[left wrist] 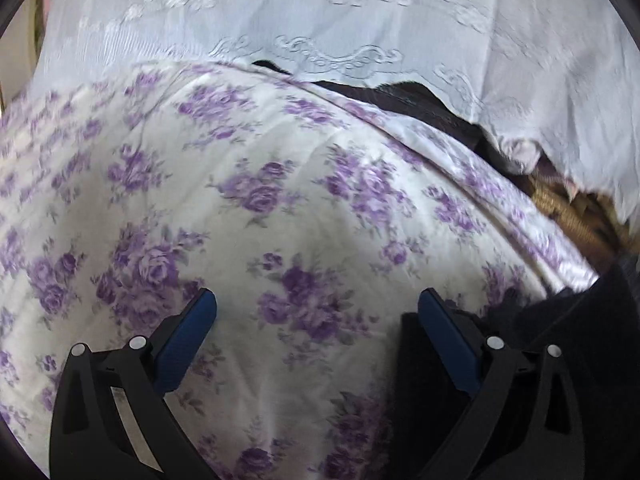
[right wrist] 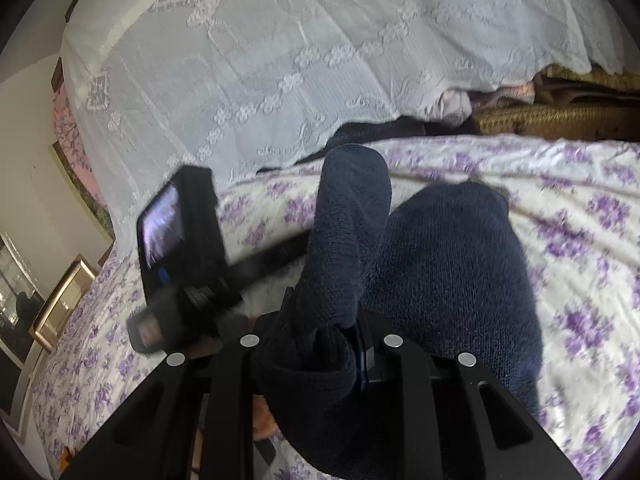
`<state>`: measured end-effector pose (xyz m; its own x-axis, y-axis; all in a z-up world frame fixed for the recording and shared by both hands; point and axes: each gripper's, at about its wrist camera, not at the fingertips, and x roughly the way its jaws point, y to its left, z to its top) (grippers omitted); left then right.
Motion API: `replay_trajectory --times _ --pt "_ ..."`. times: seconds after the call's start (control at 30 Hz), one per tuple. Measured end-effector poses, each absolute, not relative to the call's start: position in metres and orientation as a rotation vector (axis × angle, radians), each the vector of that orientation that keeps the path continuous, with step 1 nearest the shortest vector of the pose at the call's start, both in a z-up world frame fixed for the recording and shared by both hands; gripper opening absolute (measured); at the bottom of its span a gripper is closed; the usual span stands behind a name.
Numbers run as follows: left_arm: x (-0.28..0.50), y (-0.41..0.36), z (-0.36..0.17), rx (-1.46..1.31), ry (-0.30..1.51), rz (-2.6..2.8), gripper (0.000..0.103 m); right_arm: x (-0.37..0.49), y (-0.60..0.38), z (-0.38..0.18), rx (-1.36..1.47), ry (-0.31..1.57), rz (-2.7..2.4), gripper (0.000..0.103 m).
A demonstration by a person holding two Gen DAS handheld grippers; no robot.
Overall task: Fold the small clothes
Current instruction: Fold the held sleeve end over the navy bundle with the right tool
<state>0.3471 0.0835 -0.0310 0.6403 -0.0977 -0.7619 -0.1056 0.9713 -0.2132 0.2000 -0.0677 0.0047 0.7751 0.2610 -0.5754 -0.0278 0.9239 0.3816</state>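
Observation:
A dark navy knitted garment (right wrist: 448,272) lies partly on the purple-flowered bed sheet (right wrist: 580,208). One fold of it stands up in a roll in front of the right wrist camera. My right gripper (right wrist: 324,320) is shut on a bunch of this knit, and the fabric hides its fingertips. In the left wrist view my left gripper (left wrist: 316,300) hangs open over the flowered sheet (left wrist: 260,200) with nothing between its blue pads (left wrist: 196,332). The edge of the navy garment (left wrist: 580,312) shows just right of it. The left gripper's camera housing (right wrist: 176,236) appears blurred at the left of the right wrist view.
A white lace cover (left wrist: 360,8) drapes over the bed's far side. A dark item (left wrist: 400,96) peeks from under its edge. A wicker basket (right wrist: 552,120) stands at the far right. A gilt frame (right wrist: 64,292) leans by the wall on the left.

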Motion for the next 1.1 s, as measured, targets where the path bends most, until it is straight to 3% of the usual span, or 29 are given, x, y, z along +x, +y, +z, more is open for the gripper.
replay_trajectory --times 0.2,0.37,0.67,0.73,0.77,0.87,0.97,1.1 --pt "0.345 0.115 -0.018 -0.328 0.848 0.04 0.099 0.214 -0.032 -0.022 0.181 0.773 0.157 0.027" --pt "0.345 0.124 -0.012 -0.32 0.849 0.052 0.099 0.217 -0.016 -0.027 0.076 0.78 0.175 0.04" --pt "0.328 0.132 0.02 -0.271 0.799 -0.026 0.099 0.155 -0.072 0.029 0.174 0.569 0.256 0.044" --pt "0.315 0.124 0.031 -0.213 0.77 -0.108 0.099 0.155 -0.08 0.02 0.163 0.617 0.22 0.032" --pt "0.309 0.117 0.032 -0.177 0.766 -0.154 0.099 0.156 -0.084 0.012 0.159 0.643 0.206 0.022" --pt "0.292 0.085 0.021 -0.053 0.803 -0.272 0.099 0.156 -0.095 -0.023 0.145 0.704 0.166 0.01" --pt "0.283 0.032 -0.018 0.197 0.888 -0.277 0.099 0.157 -0.093 -0.026 0.131 0.715 0.173 0.008" --pt "0.271 0.008 -0.031 0.344 0.808 -0.168 0.099 0.153 -0.101 -0.019 0.169 0.704 0.18 0.008"
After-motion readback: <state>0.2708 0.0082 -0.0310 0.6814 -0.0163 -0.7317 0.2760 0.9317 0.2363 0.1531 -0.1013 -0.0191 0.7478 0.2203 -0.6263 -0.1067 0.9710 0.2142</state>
